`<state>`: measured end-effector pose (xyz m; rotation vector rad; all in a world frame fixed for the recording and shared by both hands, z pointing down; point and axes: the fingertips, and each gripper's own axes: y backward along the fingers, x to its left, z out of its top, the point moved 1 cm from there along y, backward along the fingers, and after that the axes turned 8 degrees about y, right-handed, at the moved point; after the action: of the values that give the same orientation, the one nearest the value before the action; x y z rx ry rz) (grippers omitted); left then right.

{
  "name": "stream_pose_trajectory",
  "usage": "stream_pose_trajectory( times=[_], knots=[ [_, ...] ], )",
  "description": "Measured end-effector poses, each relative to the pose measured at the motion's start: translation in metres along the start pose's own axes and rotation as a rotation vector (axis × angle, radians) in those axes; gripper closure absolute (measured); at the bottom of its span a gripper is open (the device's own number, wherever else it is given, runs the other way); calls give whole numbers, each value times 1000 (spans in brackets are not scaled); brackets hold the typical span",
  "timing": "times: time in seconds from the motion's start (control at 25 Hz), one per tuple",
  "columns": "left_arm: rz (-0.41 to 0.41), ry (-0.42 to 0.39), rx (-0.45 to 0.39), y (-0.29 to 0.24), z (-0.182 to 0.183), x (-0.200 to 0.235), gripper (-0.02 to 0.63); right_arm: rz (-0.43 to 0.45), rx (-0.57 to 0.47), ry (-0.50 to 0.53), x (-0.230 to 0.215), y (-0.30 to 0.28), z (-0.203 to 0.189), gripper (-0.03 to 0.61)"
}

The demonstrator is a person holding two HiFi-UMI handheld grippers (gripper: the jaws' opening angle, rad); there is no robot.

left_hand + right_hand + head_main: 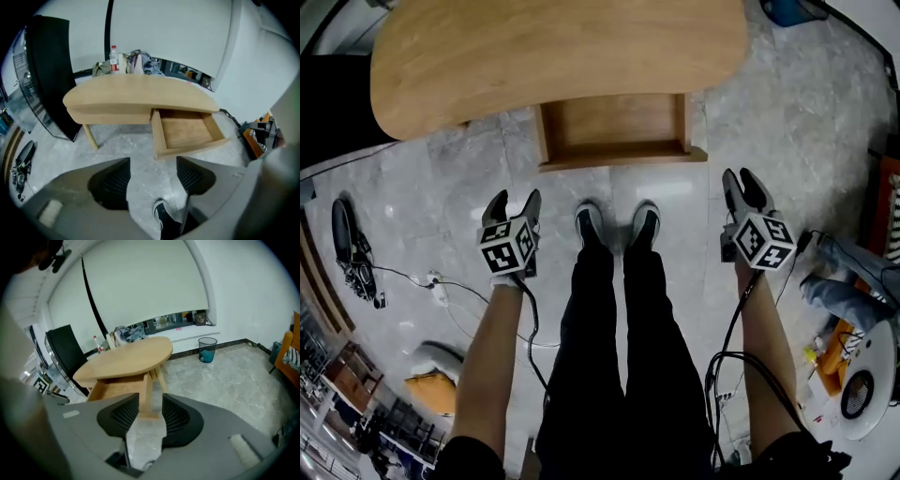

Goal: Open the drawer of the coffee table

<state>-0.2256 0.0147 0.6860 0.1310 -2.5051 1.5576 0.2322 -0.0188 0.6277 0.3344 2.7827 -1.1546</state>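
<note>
At the far left of the head view, a dark object (342, 234) lies on the grey marble floor (441, 187), with a thin cable (403, 275) trailing from it. Next to it, the left gripper (511, 199) hangs over the floor in the person's left hand, pointing down. Its jaws stand wide apart with nothing between them, and its own view shows only floor and one shoe through the gap.

At centre, the wooden coffee table (553, 47) stands ahead of the person, and its drawer (614, 127) is pulled well out from beneath the rounded top. The drawer's bare wooden inside is open to view, and its front edge faces the person's two black-and-white shoes (617, 223), near them but not touching. Neither gripper touches the drawer or the table. The left gripper view shows a bottle (113, 57) by the wall behind the table and a black chair (49, 70) beside the table's end.

To the right, the right gripper (743, 178) is held above the floor, level with the drawer's front and well clear of it. Its jaws are parted by a narrower gap and clamp on nothing, and the drawer's corner shows far beyond them. A blue bin (206, 349) stands by the wall, right of the table in that gripper's view.
</note>
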Motion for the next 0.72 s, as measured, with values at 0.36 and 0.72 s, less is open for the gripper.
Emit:
stream_pose_trajectory(
  times=[0.36,0.72],
  knots=[
    [-193,-52,-346,190,164,-126,381,161,-319,-40,69,139,194,495],
    [-449,-175,-683,381,283,-284,574,268,-600,128,150,278,357,564]
  ],
)
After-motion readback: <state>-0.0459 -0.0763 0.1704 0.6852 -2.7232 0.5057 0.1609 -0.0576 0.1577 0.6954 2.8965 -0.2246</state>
